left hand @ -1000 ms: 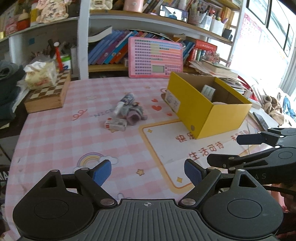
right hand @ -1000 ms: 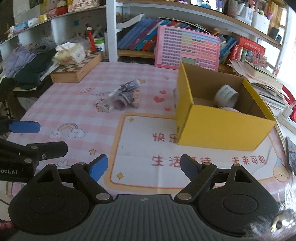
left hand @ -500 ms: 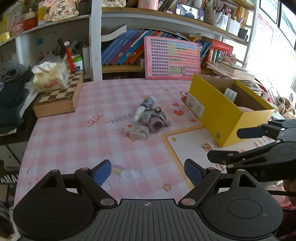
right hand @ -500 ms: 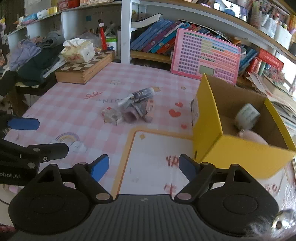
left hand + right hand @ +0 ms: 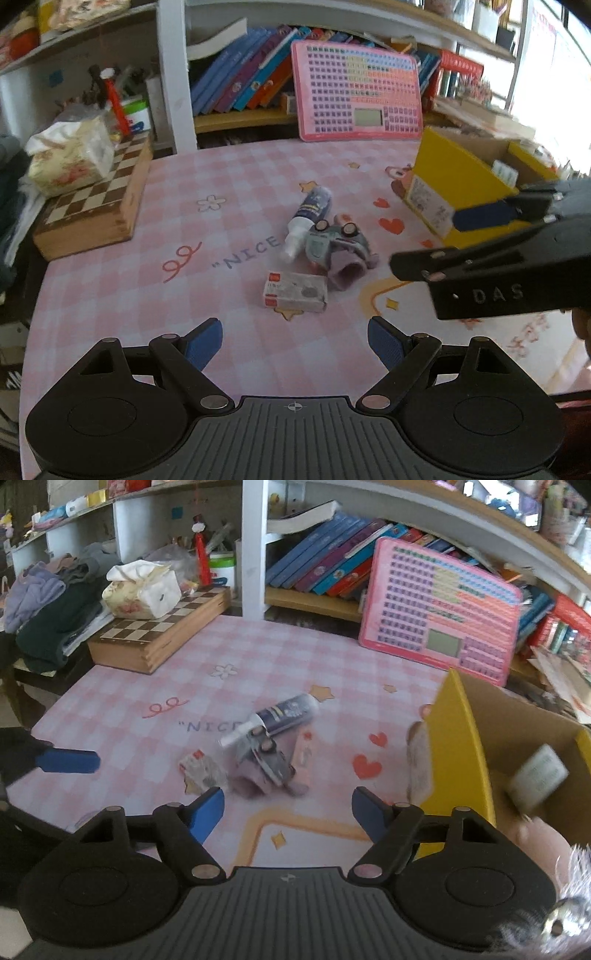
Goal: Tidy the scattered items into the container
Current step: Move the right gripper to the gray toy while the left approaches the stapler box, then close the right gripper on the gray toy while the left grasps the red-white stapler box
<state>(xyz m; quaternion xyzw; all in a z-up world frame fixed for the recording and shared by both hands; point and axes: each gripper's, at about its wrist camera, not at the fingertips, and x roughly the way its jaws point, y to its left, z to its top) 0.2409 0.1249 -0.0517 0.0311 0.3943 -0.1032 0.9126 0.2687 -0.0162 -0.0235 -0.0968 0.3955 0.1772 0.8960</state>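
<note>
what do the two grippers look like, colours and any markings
Both look alike. The left gripper has a black ribbed plastic body with two round black discs, silver pivot pins on black linkage arms, and blue pads on its jaws. The right gripper has the same build; from the left wrist camera its black side shows embossed letters "DAS". No cables or sleeves are visible.

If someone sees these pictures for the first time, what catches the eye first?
The open yellow cardboard box on the right of the pink checkered tablecloth. Next, mid-table, the small heap: a dark blue tube with a white cap, a grey toy car and a small white carton.
</note>
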